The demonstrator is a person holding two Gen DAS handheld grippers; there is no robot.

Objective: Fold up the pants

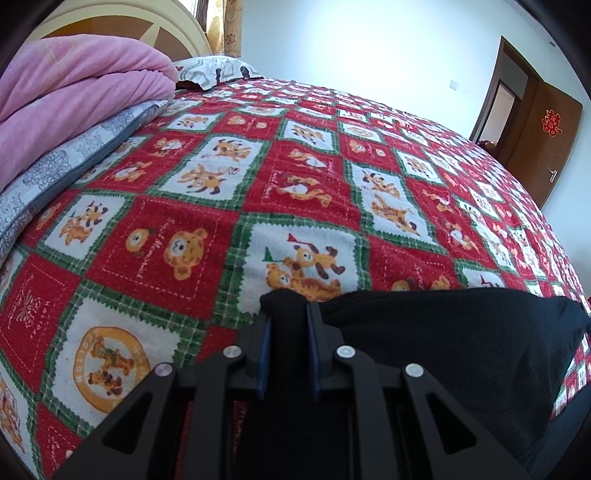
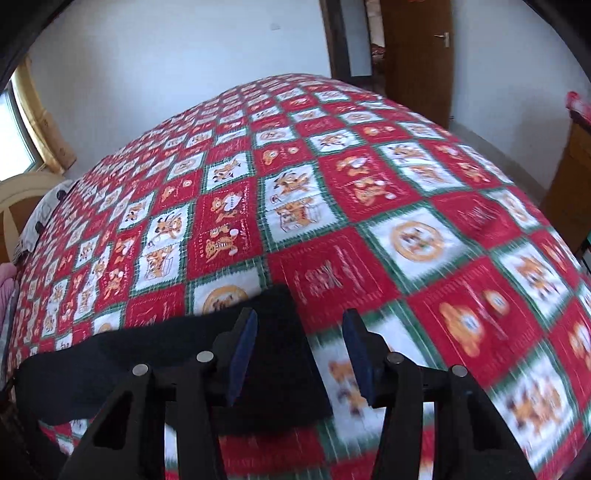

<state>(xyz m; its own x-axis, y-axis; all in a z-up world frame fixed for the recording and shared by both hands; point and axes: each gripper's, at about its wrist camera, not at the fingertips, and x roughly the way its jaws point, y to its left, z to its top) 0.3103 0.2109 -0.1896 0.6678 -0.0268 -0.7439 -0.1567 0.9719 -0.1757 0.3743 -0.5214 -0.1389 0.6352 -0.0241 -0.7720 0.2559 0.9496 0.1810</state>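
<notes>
Left wrist view: the left gripper (image 1: 289,314) sits at the bottom centre of the frame, its two blue-padded fingers (image 1: 263,354) drawn close together and clamped on a bunched edge of the black pants (image 1: 461,343). The dark cloth fills the narrow gap between the pads and pokes out just past the tips. From there the pants spread to the lower right of the frame, lying on the red, white and green patchwork bedspread (image 1: 207,229) printed with cartoon bears. In the upper left a pink blanket (image 1: 81,85) is piled on a grey patterned quilt (image 1: 66,162), with a pillow (image 1: 214,70) behind them near the cream headboard (image 1: 110,22). A brown door (image 1: 543,136) stands at the upper right against the white wall.

Right wrist view: the picture is blurred on its right side. The right gripper (image 2: 301,321) occupies the bottom centre, its jaws standing about half open with nothing pinched. A corner of the pants (image 2: 184,369) lies on the bedspread (image 2: 369,184) under the left finger and reaches partway into the gap; the right finger is over bare bedspread. The pants run off to the lower left of the frame. A door (image 2: 417,55) shows at the top right.
</notes>
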